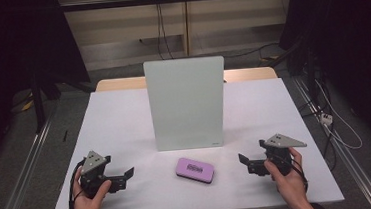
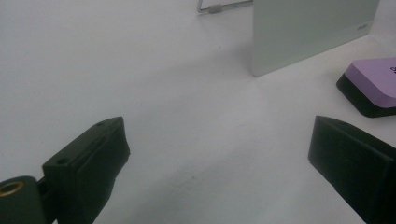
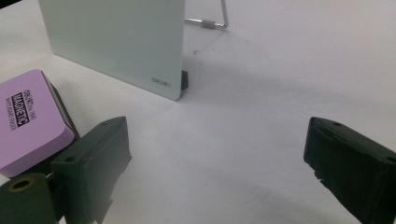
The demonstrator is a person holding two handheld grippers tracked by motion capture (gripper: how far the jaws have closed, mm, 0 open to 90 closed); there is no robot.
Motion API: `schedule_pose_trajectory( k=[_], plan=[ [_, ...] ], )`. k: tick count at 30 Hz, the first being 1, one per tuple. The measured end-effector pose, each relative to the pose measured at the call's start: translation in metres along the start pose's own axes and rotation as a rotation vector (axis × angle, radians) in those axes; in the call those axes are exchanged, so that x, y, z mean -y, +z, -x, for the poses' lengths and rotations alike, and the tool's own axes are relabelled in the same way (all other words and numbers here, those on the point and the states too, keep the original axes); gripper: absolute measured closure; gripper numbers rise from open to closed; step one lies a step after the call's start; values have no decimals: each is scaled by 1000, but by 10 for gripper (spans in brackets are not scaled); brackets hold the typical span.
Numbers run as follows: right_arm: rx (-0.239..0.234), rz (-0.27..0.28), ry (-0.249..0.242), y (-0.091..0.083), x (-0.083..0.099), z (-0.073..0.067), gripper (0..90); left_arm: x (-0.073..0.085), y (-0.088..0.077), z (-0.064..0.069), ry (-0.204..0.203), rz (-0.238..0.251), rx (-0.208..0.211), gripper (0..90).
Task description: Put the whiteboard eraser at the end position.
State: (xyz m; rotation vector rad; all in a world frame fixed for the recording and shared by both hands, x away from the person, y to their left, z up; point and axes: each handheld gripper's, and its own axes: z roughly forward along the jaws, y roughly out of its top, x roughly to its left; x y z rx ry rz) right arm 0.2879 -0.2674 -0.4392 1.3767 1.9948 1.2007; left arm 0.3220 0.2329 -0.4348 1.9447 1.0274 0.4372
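The left tool [image 1: 125, 175] and the right tool [image 1: 244, 161] rest on the white desk [image 1: 119, 119], both wide open and empty. The big board [image 1: 186, 102] stands upright. The small purple eraser [image 1: 194, 169] lies between the tools. Next, one tool likely must grab it.

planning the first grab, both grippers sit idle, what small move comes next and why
Probably ease the right gripper toward the eraser. It lies flat and untouched between both open grippers, in front of the upright board, and already sits just beside the right fingers.
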Motion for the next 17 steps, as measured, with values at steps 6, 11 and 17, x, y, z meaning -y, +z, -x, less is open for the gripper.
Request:
schedule_pose_trajectory(
  k=[6, 11, 17],
  plan=[
    [-10, 19, 16, -8, 7, 4, 71, 0, 0, 1, -7, 3, 2, 48],
    [10, 33, 32, -12, 13, 5, 71, -1, 0, 1, -3, 3, 5, 48],
    [7, 24, 41, -10, 14, 8, 72, -1, -1, 0, -2, 10, 11, 48]
  ],
)
